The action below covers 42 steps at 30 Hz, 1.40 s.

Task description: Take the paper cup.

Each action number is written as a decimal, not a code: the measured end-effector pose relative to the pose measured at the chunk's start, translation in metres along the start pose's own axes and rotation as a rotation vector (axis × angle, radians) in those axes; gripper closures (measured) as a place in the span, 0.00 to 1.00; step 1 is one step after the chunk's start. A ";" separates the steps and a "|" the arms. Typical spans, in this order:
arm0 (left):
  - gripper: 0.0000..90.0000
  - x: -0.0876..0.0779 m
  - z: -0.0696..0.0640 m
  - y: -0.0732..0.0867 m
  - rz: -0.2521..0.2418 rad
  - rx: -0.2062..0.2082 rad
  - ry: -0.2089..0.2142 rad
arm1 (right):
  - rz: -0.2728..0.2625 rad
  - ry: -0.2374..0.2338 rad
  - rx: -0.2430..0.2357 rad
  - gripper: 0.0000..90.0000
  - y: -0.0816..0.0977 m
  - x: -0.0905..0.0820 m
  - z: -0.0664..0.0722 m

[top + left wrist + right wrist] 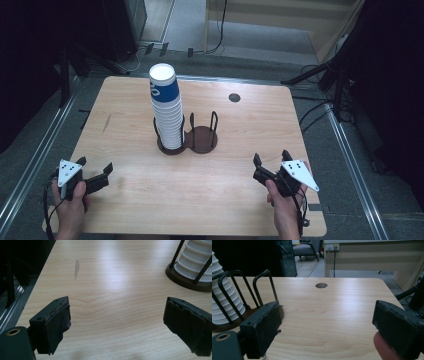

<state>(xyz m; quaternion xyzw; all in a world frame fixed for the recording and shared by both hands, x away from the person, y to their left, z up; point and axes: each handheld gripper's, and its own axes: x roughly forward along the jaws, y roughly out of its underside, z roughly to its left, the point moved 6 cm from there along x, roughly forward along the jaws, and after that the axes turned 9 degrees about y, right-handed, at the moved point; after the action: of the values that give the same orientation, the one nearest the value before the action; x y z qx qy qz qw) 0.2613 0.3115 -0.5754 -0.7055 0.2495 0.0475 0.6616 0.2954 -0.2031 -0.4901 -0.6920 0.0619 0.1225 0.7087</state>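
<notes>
A wooden table [240, 140] spans the frame's centre, where a tall stack of paper cups [166, 107] fills the left ring of a dark two-ring holder [200, 139]. At lower left and lower right, the left gripper [95, 167] and right gripper [271, 159] rest wide-jawed and empty. A clean lift likely means pinching the top cup's rim squarely while steadying the stack.

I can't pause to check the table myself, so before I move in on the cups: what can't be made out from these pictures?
- Stack of cups: how many there are; high view, the rims are too small to count.
- Top of the stack: cut off by the frame edge in the left gripper view and the right gripper view.
- Printing on the blue top cup: turned away, unreadable.
- Cup holder: the base of its filled side is hidden by the stack.
</notes>
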 end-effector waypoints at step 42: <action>0.09 0.000 0.000 0.000 -0.001 -0.003 0.007 | -0.047 -0.198 -0.056 0.12 -0.046 0.023 0.118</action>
<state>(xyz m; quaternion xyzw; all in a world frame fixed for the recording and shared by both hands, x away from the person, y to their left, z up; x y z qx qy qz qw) 0.2612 0.3110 -0.5753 -0.7069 0.2514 0.0448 0.6596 0.3197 -0.0843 -0.4470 -0.6973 -0.0281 0.1752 0.6945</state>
